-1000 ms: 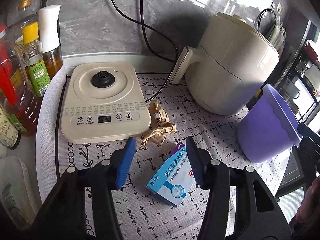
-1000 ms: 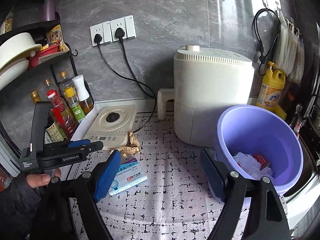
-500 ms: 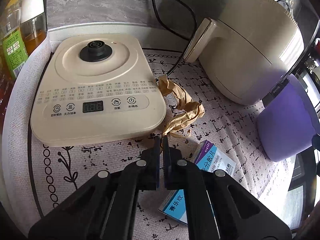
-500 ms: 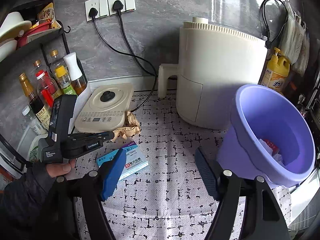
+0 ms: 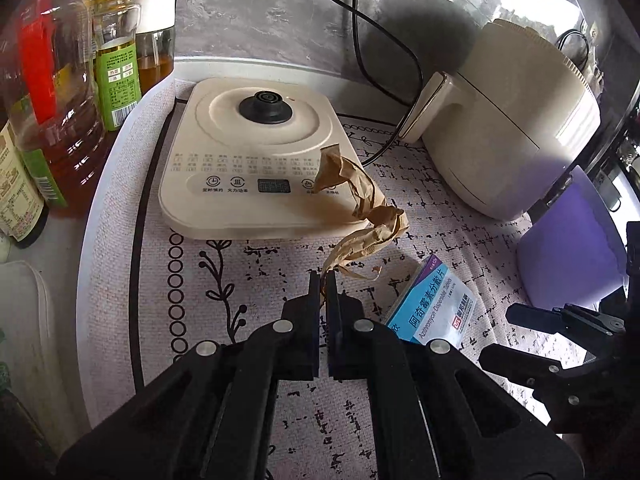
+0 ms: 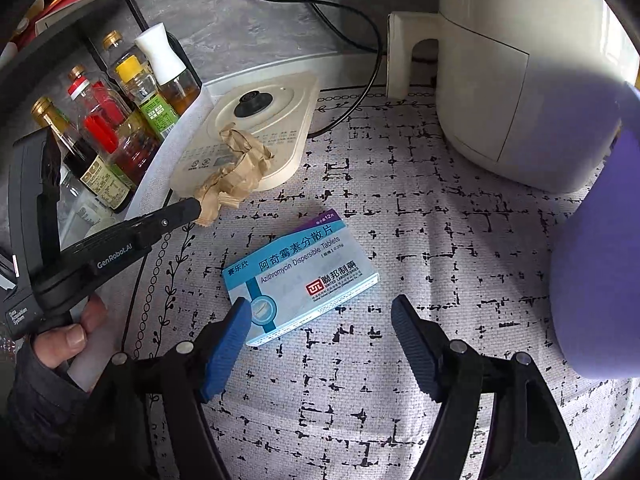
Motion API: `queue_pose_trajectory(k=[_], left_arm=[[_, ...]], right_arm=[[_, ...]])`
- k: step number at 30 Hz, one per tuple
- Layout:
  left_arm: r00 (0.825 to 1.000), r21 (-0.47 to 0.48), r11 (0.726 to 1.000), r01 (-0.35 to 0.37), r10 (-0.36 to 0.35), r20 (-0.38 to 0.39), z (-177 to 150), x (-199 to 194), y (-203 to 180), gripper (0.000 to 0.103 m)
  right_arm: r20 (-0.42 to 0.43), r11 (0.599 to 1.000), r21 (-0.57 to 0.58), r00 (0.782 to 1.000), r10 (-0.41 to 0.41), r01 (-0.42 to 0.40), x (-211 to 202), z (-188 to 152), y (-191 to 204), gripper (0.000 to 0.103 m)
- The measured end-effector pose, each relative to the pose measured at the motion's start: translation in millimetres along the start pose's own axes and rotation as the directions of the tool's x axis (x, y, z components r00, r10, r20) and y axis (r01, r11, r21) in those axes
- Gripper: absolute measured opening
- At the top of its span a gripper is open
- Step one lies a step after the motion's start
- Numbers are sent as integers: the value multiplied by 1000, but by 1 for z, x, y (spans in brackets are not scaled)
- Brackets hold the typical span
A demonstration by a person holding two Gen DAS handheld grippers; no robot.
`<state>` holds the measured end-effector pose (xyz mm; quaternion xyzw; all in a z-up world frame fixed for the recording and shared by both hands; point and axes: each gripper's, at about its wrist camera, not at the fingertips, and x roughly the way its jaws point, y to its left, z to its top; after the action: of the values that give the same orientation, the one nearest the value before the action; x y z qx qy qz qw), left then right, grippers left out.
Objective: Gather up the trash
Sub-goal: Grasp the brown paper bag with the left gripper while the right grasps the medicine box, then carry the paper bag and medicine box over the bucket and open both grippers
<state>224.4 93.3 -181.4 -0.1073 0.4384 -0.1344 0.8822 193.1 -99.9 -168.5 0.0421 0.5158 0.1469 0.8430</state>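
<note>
Landmark: kettle base (image 6: 256, 136) on mat (image 6: 400, 240) over desk. Bottles (image 6: 120, 120) left of base. Air fryer (image 6: 520, 80) right of base, cable (image 6: 360, 60) between them by wall. Crumpled paper (image 6: 236, 168) over base's front right corner. Tablet box (image 6: 300, 276) flat on mat before base. Bin (image 6: 600, 260) right of box.

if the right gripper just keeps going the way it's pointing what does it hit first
Most likely the blue tablet box, lying flat on the patterned mat just ahead of the open right gripper. Depth is uncertain; it might touch mat first.
</note>
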Motion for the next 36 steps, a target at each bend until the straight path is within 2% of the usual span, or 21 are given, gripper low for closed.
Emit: queue_pose_trajectory(k=[3, 5, 7, 15, 25, 28, 31, 36], left_arm=[[1000, -19, 1000, -9, 9, -4, -9, -1, 2, 3], [1000, -30, 999, -14, 15, 4, -10, -4, 3, 3], [1000, -37, 999, -23, 24, 20, -8, -8, 4, 3], [997, -65, 997, -49, 53, 52, 2, -12, 15, 3], [997, -81, 995, -56, 60, 49, 4, -5, 22, 3], [997, -80, 995, -57, 61, 44, 4, -1, 23, 3], [997, -78, 995, -56, 60, 42, 3, 0, 22, 3], [997, -66, 997, -48, 51, 50, 4, -3, 15, 3]], right_arm=[[-25, 1000, -14, 1000, 14, -14, 10, 3, 5, 72], [-38, 1000, -13, 999, 25, -25, 16, 6, 5, 79], [-50, 999, -13, 998, 35, -36, 21, 9, 5, 82], [-89, 998, -25, 994, 59, -62, 42, 25, 8, 84], [-87, 997, -77, 996, 1, -8, 63, 48, 24, 94], [-102, 995, -102, 994, -30, 20, 70, 46, 27, 94], [-124, 986, -140, 986, -107, 90, 74, 42, 25, 91], [-123, 985, -109, 981, -149, 136, 64, 38, 8, 71]])
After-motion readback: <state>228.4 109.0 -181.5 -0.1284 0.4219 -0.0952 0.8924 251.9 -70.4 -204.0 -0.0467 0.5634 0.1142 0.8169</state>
